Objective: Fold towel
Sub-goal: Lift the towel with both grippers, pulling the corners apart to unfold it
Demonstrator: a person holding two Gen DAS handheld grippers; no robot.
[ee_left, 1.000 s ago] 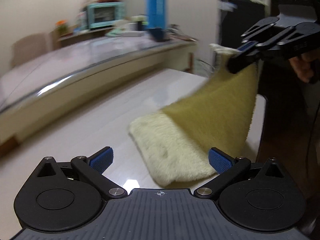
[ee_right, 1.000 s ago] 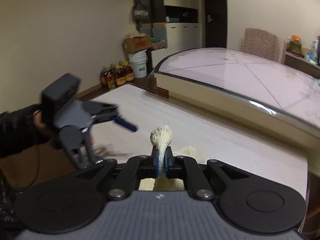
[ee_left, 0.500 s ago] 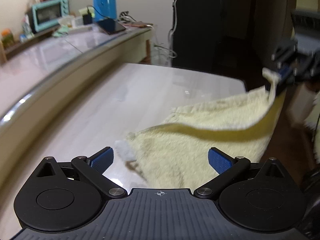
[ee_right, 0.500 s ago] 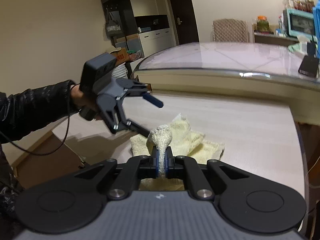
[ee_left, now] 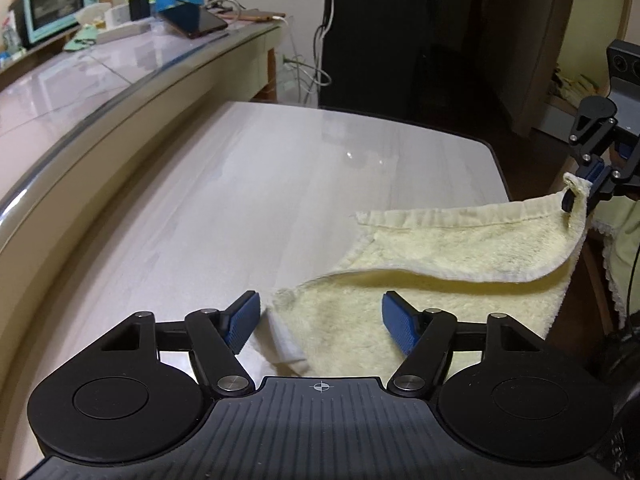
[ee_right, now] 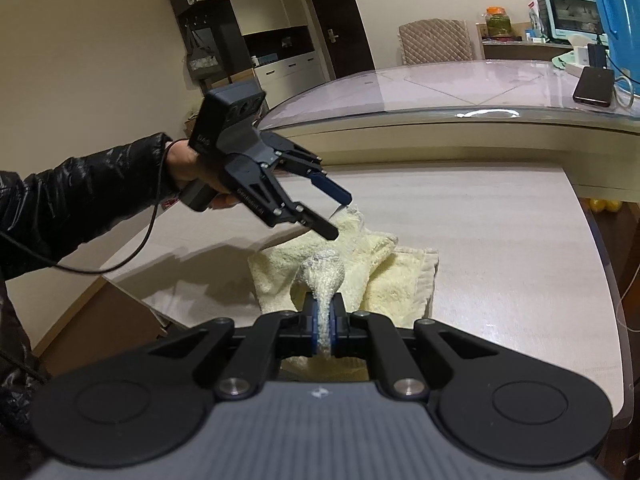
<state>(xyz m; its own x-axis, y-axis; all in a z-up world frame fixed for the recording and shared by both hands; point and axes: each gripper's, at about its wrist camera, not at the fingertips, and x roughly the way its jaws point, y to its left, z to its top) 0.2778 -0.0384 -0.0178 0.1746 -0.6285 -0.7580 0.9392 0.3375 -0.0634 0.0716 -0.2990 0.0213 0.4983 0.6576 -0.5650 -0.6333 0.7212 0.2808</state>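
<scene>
A pale yellow towel (ee_left: 460, 248) lies rumpled on the light wooden table (ee_left: 280, 200), partly over the table's near edge. My right gripper (ee_right: 324, 320) is shut on one corner of the towel (ee_right: 400, 284) and holds that corner up off the table; the left wrist view shows it at the right (ee_left: 592, 176). My left gripper (ee_left: 320, 320) hovers over the opposite corner, and its jaws are closing. The towel's edge sits between the blue pads (ee_left: 244, 320), which do not press on it. In the right wrist view the left gripper (ee_right: 338, 216) points down at the towel.
Behind the table runs a big glass-topped table (ee_right: 440, 88) with a phone (ee_right: 594, 86), a blue flask (ee_right: 616, 12) and a teal oven (ee_left: 56, 0). A dark cabinet (ee_left: 400, 32) stands past the far end. A black-sleeved arm (ee_right: 80, 196) holds the left gripper.
The left gripper has swung over to the towel's free corner and its jaws have narrowed. The right gripper has lowered its held corner, so the towel hangs flatter.
</scene>
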